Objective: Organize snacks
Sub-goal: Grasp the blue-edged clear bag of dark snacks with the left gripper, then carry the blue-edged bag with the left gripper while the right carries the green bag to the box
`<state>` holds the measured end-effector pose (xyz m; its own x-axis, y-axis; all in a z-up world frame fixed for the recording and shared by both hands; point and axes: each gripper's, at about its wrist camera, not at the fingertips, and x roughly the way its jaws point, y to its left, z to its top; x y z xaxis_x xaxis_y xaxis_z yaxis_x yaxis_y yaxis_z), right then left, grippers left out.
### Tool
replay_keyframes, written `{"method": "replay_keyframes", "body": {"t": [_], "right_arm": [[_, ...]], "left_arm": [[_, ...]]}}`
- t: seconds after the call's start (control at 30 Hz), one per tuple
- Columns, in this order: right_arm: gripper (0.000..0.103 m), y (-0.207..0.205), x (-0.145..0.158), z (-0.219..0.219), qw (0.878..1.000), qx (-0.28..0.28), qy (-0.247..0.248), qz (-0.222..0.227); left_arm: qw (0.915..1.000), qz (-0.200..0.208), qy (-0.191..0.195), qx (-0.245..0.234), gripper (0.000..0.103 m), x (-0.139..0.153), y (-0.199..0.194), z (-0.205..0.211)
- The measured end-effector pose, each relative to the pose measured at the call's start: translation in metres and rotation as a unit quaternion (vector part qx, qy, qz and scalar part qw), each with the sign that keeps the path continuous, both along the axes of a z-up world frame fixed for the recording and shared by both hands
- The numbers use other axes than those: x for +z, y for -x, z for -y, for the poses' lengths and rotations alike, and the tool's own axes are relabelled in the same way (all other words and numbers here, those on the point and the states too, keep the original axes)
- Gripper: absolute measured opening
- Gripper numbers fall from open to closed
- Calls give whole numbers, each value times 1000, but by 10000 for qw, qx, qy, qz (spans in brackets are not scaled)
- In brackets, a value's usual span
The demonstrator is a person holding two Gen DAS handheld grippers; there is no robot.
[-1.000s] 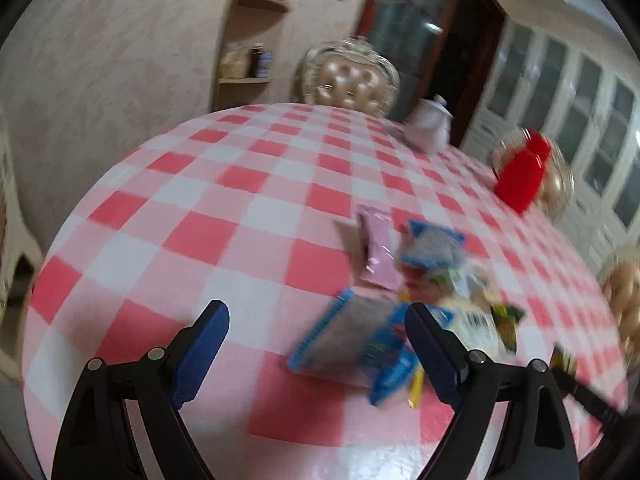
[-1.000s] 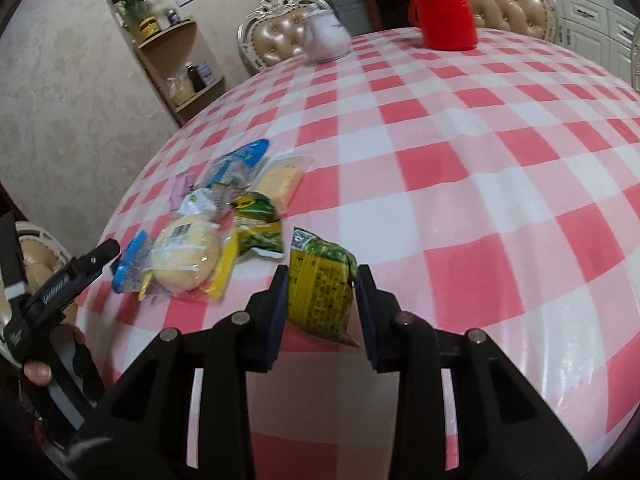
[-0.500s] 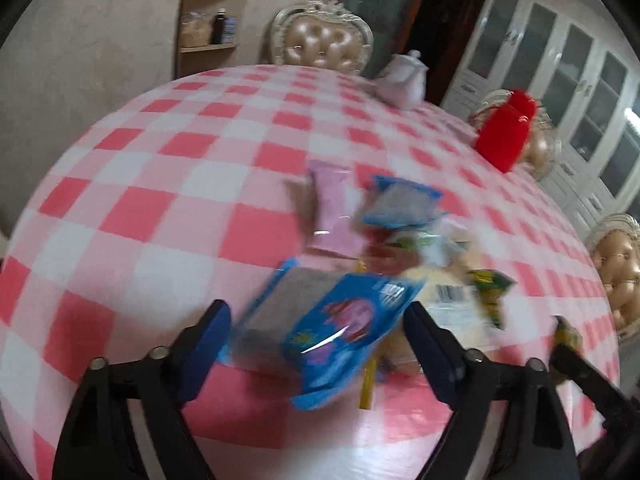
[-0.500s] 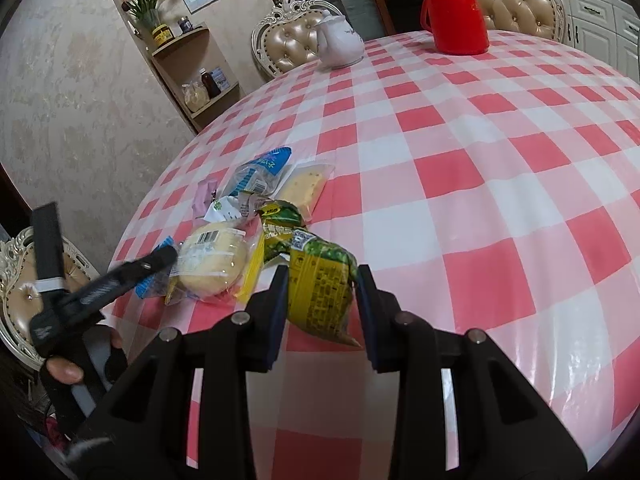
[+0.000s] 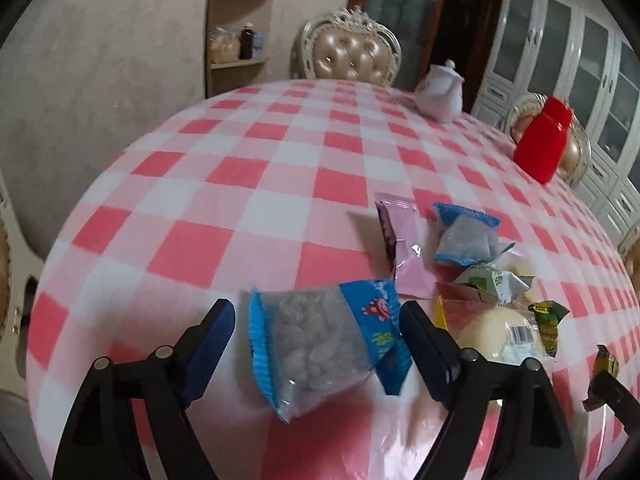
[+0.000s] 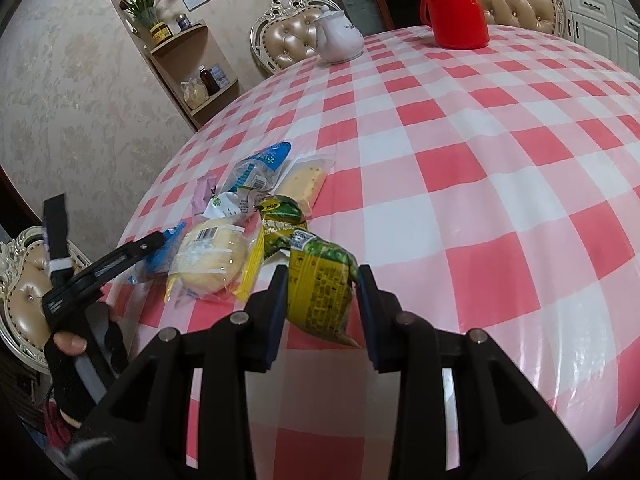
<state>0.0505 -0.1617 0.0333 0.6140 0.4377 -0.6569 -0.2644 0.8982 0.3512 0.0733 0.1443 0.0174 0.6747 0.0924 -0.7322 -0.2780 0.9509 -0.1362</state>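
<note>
The left claw (image 5: 316, 344) hangs low over the checked bench (image 5: 248, 184), its jaws opening around a blue-edged snack packet (image 5: 320, 340) lying between them; the pads do not press it. The right claw (image 6: 322, 304) is clamped on a yellow-green packet (image 6: 320, 288) just beside the snack pile (image 6: 244, 216). A red jug (image 6: 456, 12) and a white teapot (image 6: 338, 38) stand at the far edge.

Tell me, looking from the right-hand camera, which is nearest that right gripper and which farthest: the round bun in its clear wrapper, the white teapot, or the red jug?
From the right gripper, which is shut on a yellow-green snack packet:
1. Round bun, just left of the jaws in the snack pile.
2. White teapot, far across the table, by the chair.
3. Red jug, at the far edge, to the right; only slightly beyond the teapot.
</note>
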Motion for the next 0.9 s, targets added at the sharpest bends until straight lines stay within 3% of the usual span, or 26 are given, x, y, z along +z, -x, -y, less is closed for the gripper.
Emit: {"method": "replay_keyframes", "body": {"t": [0.17,0.4,0.47,0.6,0.9], "right_arm": [[38,1,-1,-4,10000,52,17,-7],[38,1,-3,-6,9999,92,5,-59],[38,1,-3,-6,9999,90,-5,-75],[38,1,-3,-6,9999,94,-19,-85],[38,1,-7,-10,9999,129,36,-51]], "left_arm": [[9991,-246,251,-257,88,-11,-13,4],[9979,-504,-158,-385,86,-17,-31,17],[9977,-472,-255,-425,76,-17,-30,18],[9984,-323,-151,-443,67,-14,-22,14],[9993,227,303,-68,65,-3,11,1]]}}
